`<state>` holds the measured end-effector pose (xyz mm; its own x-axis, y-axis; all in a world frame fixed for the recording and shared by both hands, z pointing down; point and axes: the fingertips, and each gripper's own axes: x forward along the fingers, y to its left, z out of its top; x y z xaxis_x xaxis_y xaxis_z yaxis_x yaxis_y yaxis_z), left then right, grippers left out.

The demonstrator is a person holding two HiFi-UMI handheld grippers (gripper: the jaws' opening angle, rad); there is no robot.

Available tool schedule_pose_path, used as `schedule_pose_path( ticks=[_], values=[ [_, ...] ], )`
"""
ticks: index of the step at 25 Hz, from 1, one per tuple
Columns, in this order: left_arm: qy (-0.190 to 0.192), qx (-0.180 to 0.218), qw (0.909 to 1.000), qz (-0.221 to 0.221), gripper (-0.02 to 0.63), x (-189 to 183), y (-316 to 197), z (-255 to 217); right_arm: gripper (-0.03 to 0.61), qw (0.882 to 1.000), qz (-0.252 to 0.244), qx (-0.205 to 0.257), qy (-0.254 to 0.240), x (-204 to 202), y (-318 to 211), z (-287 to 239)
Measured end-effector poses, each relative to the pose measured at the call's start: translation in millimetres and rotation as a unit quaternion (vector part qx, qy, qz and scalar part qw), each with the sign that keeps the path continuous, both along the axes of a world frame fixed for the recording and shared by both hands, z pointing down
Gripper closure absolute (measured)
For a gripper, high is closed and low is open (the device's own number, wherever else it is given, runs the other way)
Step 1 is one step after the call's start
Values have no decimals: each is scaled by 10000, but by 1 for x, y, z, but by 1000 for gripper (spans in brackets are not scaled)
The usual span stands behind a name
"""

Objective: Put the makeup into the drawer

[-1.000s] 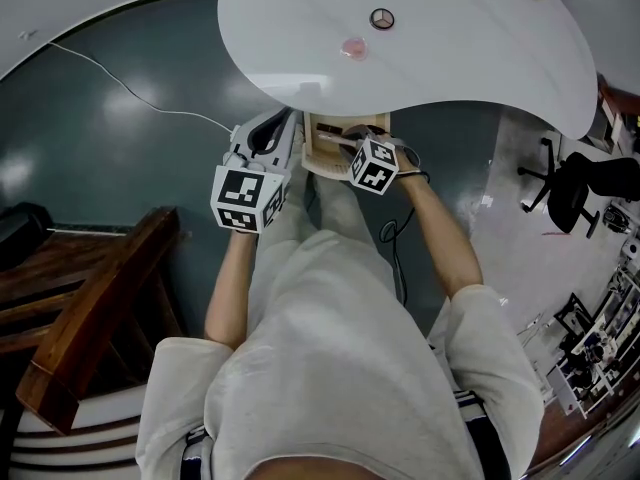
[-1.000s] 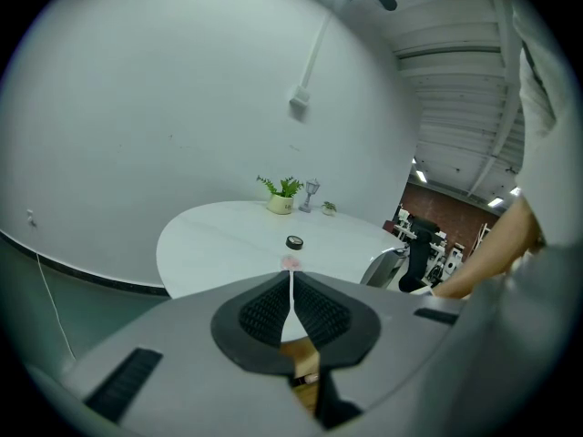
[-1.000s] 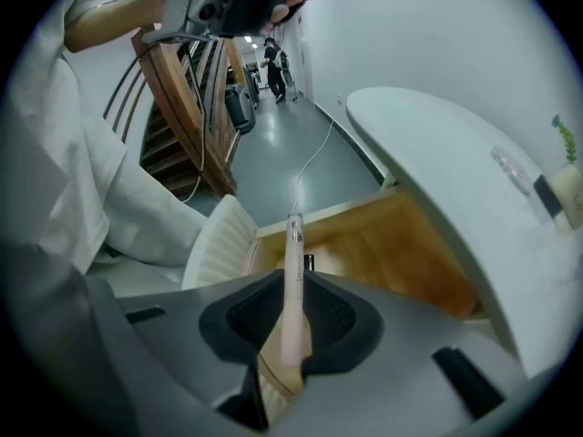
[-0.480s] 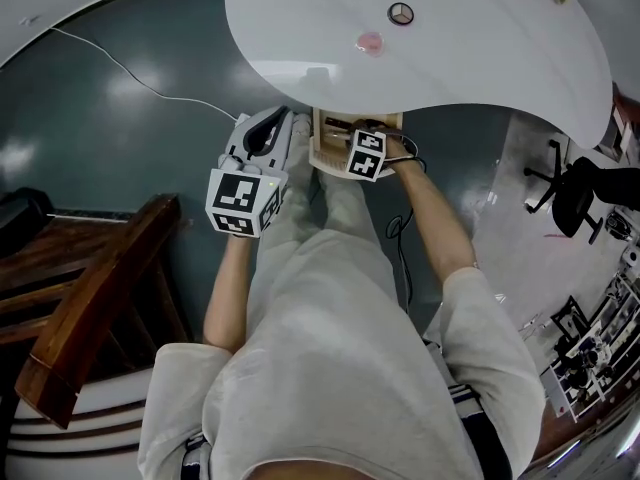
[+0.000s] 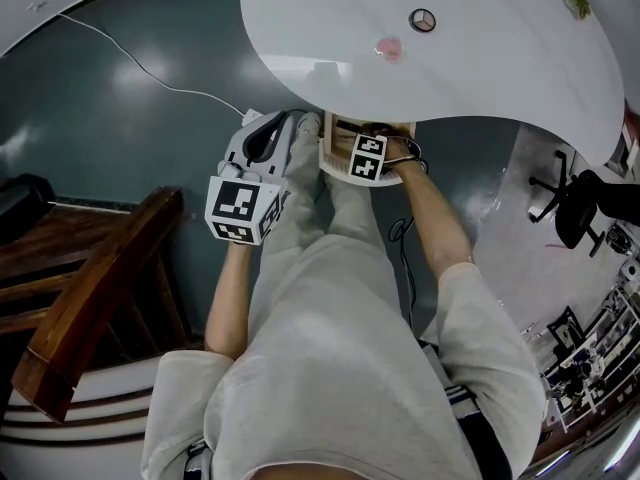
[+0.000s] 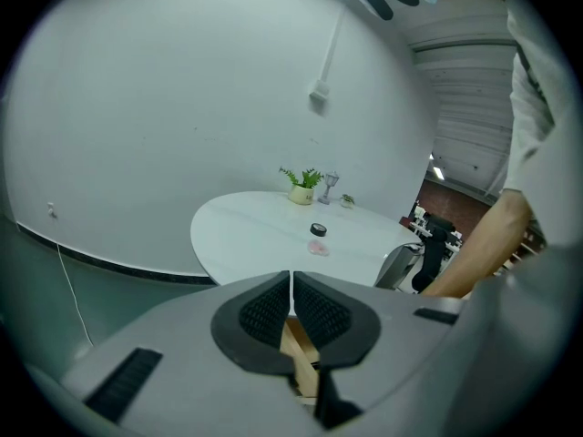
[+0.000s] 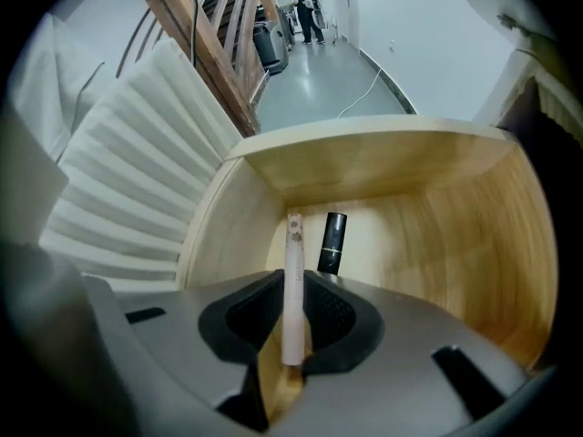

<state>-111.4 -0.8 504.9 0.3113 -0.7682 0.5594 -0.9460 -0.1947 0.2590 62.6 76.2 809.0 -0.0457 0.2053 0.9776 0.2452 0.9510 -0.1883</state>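
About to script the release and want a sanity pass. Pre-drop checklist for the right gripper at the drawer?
1. Grip: the right gripper has its fingers clamped on the pale pencil: ok.
2. Pencil is over the drawer floor, inside its walls: ok.
3. Landing spot: the black tube lies beside the pencil's tip, not under it: ok.
4. Tip touching the drawer floor: cannot tell.
5. Left gripper is shut, empty and outside the drawer: ok.
6. Table cleared: not ok. A pink item and a round black item lie there.
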Motion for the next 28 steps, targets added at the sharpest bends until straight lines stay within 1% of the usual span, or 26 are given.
schedule_pose_path(
  ticks=[4,5,7,8,11,15,18,22,28],
  values=[
    [-31,-54,10000,-72,595,-8,5,5,512,10000,-23,-53,65,1,3,9],
    [-35,-66,9999,-83,595,-10,6,7,499,9999,-27,-94,76,1,4,10],
    [-41,-87,9999,-95,595,-11,8,8,448,9997,-39,-222,129,1,9,12],
    [-43,-90,9999,-99,595,-12,8,9,412,9995,-47,-277,154,1,10,13],
    [-46,-77,9999,-103,595,-11,7,8,389,9995,-8,-296,57,-1,8,10],
    [-29,-58,10000,-56,595,-7,4,6,376,9991,142,-186,-342,-10,-3,-10],
    [2,-18,10000,10,595,0,-2,3,374,9963,494,-147,-682,-17,-14,-29],
    [55,39,9999,140,595,12,-9,-3,374,9893,919,-128,-1127,-22,-20,-63],
    [79,120,9994,317,595,26,-19,-10,370,9747,1205,-57,-1880,-32,-11,-122]
  ],
)
